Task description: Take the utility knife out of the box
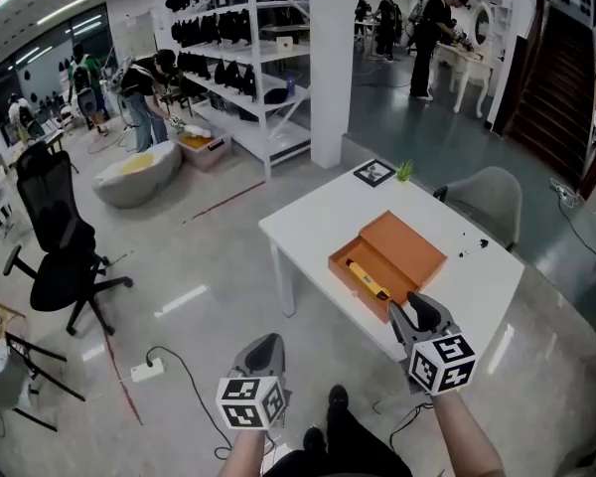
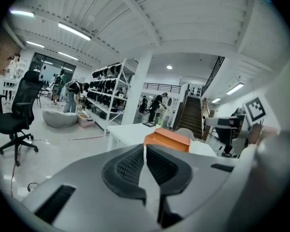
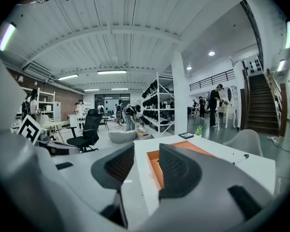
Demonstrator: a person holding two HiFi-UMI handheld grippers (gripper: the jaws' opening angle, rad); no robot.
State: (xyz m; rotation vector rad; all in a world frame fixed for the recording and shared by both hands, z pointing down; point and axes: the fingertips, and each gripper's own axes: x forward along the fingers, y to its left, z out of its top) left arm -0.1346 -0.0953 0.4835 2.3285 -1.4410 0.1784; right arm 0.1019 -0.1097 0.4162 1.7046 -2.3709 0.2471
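An open orange box (image 1: 402, 251) lies on the white table (image 1: 318, 217), and a yellow utility knife (image 1: 368, 278) rests in its left tray. My right gripper (image 1: 417, 311) hovers at the table's near edge just short of the box, its jaws open and empty. In the right gripper view, the box (image 3: 154, 170) shows through the gap of the right gripper (image 3: 146, 166). My left gripper (image 1: 263, 348) hangs over the floor left of the table, jaws shut with nothing in them. In the left gripper view, the left gripper (image 2: 145, 153) points at the box (image 2: 166, 138) ahead.
A grey chair (image 1: 492, 202) stands behind the table. A marker tag (image 1: 373, 173), a small plant (image 1: 405, 171) and a pen (image 1: 472, 248) lie on the tabletop. A black office chair (image 1: 60, 237), a floor power strip (image 1: 147, 370) and shelving (image 1: 248, 58) are to the left.
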